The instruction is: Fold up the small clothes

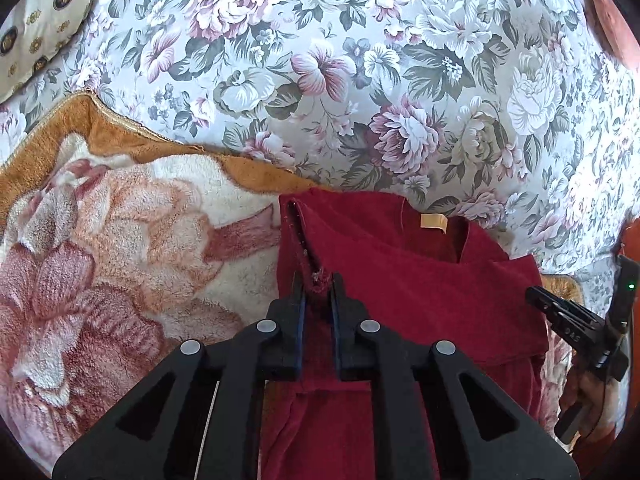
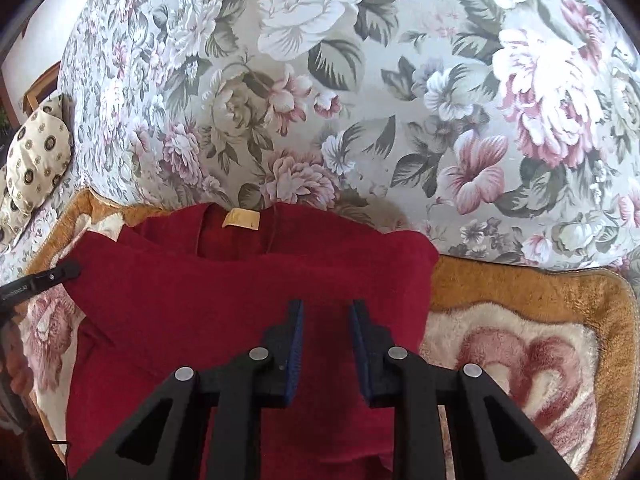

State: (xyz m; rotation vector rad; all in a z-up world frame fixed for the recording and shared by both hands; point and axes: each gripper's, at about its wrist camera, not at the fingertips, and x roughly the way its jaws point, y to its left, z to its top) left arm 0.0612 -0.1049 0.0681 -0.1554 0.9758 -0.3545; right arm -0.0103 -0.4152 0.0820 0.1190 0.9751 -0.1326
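A dark red garment (image 1: 420, 280) with a yellow neck label (image 1: 434, 222) lies on a plush flowered blanket (image 1: 120, 240). My left gripper (image 1: 318, 284) is shut on a bunched seam edge at the garment's left side. The right gripper (image 1: 560, 308) shows at the garment's right edge there. In the right wrist view the garment (image 2: 200, 300) spreads flat, label (image 2: 240, 218) at the top. My right gripper (image 2: 327, 310) hovers over its right half, fingers apart with only flat cloth beneath the gap. The left gripper's tip (image 2: 48, 276) touches the garment's left corner.
The blanket with its orange border (image 2: 520, 292) lies on a flowered bedsheet (image 1: 360, 80) that fills the far half. A cream pillow with dark medallions (image 1: 36, 20) sits at the far left. A reddish-brown surface (image 1: 612, 28) edges the far right.
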